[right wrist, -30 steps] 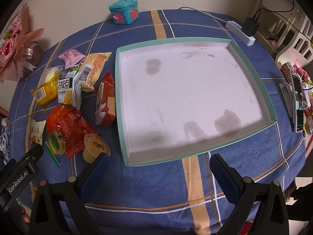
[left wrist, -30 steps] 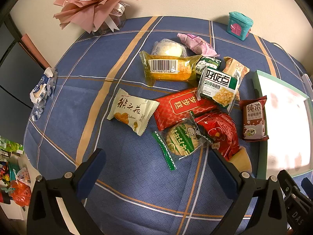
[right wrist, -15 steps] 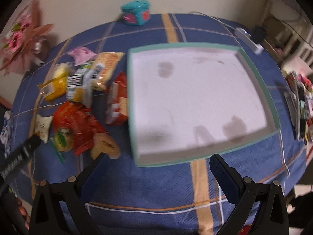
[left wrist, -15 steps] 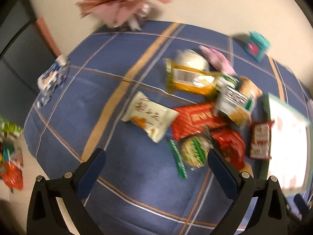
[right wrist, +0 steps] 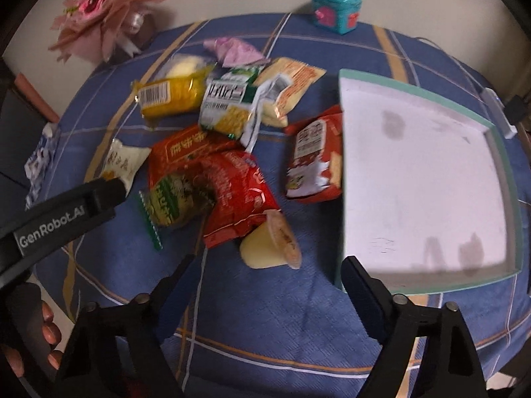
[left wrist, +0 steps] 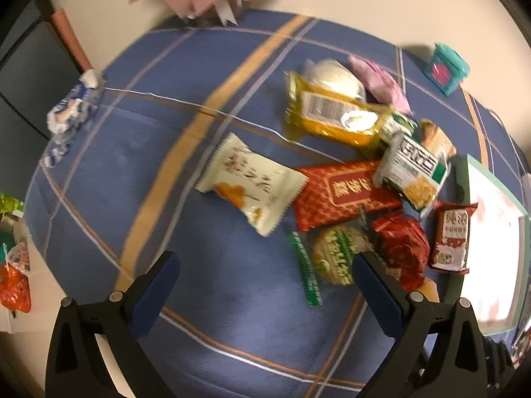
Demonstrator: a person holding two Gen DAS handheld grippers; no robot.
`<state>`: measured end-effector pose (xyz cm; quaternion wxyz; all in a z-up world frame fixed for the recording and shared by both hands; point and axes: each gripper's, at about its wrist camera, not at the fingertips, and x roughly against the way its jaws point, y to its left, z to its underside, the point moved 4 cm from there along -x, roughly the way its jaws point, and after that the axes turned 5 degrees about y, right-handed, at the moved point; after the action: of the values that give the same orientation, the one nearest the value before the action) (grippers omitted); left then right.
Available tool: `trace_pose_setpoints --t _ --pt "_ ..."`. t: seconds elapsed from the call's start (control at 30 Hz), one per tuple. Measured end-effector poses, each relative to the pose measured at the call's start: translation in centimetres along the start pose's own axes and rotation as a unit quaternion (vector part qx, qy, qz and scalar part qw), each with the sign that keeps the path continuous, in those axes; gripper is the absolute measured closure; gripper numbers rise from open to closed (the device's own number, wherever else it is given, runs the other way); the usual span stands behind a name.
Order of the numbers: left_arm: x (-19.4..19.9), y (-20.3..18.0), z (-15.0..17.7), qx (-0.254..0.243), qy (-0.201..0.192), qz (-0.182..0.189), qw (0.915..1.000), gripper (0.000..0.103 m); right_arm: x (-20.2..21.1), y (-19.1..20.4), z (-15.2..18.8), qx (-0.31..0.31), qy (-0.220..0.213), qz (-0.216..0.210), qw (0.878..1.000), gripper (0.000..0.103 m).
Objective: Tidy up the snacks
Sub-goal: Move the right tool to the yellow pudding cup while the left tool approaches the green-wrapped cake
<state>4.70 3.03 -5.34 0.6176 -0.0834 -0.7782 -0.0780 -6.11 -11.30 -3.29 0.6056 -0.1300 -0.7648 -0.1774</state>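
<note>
A pile of snack packets lies on the blue checked tablecloth, left of an empty teal-rimmed tray [right wrist: 415, 83]. My right gripper [right wrist: 270, 265] hovers over the pile's near edge. Its jaws are closing, and a pale pudding cup [right wrist: 270, 243] shows between the fingertips with no pad touching it. Beyond the cup lie a red crinkled packet [right wrist: 239, 195], a green cracker packet [right wrist: 172, 199] and a red-brown biscuit packet [right wrist: 315, 162]. My left gripper [left wrist: 264, 265] stands open over bare cloth. A cream packet [left wrist: 255, 185] lies ahead of it and the green cracker packet [left wrist: 335, 258] by its right finger.
A pink bouquet [right wrist: 103, 16] and a teal toy box [right wrist: 335, 10] stand at the table's far edge. A crumpled blue-white wrapper [left wrist: 71, 109] lies far left. A power strip [right wrist: 497, 112] sits beyond the tray. A hand [right wrist: 33, 331] holds the left gripper.
My right gripper has swung left from over the tray to the snack pile, and its jaws have narrowed. My left gripper has shifted and rolled slightly, still open.
</note>
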Motion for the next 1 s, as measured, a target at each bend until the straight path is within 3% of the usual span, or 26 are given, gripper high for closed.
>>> trace_pose_setpoints --t 0.3,0.47,0.7,0.9,0.93,1.0 --pt "-2.7 -2.7 -0.6 -0.012 0.043 0.039 0.9982 0.000 -1.9 1.9 0.2 0.044 0.017 0.008 0.999 0.035" --pt "-3.7 -3.8 -0.9 -0.026 0.043 0.037 0.9981 0.000 -3.2 2.0 0.3 0.046 0.028 0.014 0.998 0.047" --pt "-5.5 -5.2 -1.0 -0.035 0.054 0.037 0.9973 0.001 -4.6 2.0 -0.3 0.044 0.044 0.019 0.998 0.053" --pt "-6.6 -5.0 -1.8 -0.021 0.053 0.053 0.9969 0.029 -5.3 2.3 -0.3 0.047 0.046 0.024 0.998 0.054" --pt "-6.6 -5.0 -1.8 -0.023 0.052 0.048 0.9972 0.034 -5.2 1.8 -0.2 0.040 0.037 0.046 0.997 0.054" --pt "-6.3 -4.8 -1.7 -0.028 0.049 0.046 0.9973 0.038 -5.2 2.0 -0.1 0.042 0.037 0.048 0.997 0.054"
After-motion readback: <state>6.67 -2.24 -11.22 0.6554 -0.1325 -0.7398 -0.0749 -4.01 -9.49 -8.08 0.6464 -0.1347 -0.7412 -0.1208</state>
